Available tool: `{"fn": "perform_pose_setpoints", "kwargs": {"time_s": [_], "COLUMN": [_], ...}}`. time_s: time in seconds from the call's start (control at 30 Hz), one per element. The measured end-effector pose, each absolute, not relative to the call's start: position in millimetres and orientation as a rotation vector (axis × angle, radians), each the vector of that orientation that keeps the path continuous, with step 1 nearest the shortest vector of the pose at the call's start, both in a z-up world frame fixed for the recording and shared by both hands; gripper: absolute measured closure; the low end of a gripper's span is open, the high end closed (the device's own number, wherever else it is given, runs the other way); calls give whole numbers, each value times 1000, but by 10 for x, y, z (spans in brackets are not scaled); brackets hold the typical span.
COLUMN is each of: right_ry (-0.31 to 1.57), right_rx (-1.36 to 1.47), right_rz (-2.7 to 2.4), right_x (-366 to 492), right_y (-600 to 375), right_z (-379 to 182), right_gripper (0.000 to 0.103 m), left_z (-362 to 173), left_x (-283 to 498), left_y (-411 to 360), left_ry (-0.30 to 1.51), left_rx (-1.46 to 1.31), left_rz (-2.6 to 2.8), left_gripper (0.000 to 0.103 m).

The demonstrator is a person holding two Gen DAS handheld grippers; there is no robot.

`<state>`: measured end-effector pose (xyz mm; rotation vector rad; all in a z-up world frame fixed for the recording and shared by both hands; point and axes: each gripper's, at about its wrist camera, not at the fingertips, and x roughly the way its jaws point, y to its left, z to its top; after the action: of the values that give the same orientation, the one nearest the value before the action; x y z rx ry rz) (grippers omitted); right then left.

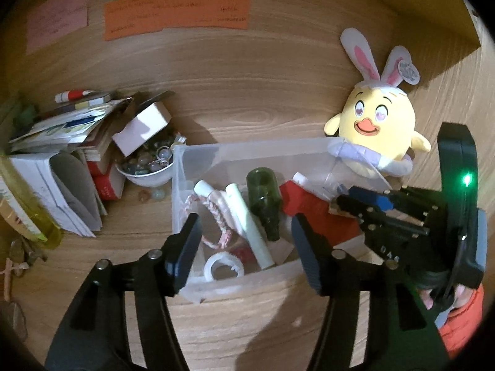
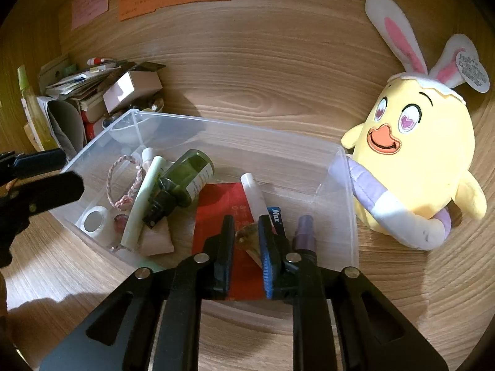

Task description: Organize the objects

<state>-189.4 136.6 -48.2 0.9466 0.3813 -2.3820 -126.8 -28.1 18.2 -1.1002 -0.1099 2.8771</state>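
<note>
While hovering over the wooden table [image 2: 278,61], reaching both grippers into the clear plastic bin [image 2: 216,122] beside the yellow plush chick [image 2: 417,154]. Keeping the left gripper [image 1: 244,219] spread wide and empty above the green bottle [image 1: 263,191] in the bin's left half. Bracketing a small amber piece [image 2: 247,236] with the right gripper [image 2: 246,219], jaws nearly together, over the red packet [image 2: 222,204]; pressing or merely flanking, impossible to tell. Lying lengthwise along those fingers, far nearer the right hand.

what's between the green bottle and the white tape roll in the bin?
A pale green tube lies between green bottle and white tape roll, clearest in the right wrist view.
</note>
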Motion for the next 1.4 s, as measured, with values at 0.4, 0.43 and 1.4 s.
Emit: {"fn": "perform_pose_setpoints", "kwargs": {"time_s": [0.4,0.43,1.4], "right_ry": [363,361,299], "right_rx": [856,845,754], "right_rz": [-2393,-2397,-2440], "right_x": [-1641,-1611,-856], "right_y": [1461,1473,1788], "right_z": [-222,-199,-55], "right_gripper": [40,39,1], "left_z": [309,336,149], "left_x": [-1020,-990,-624], "left_y": [-360,-357,-449], "left_ry": [-124,-122,-207], "left_rx": [-1043,-1028,-1036], "left_rz": [2911,2916,2894], "left_gripper": [27,26,6]}}
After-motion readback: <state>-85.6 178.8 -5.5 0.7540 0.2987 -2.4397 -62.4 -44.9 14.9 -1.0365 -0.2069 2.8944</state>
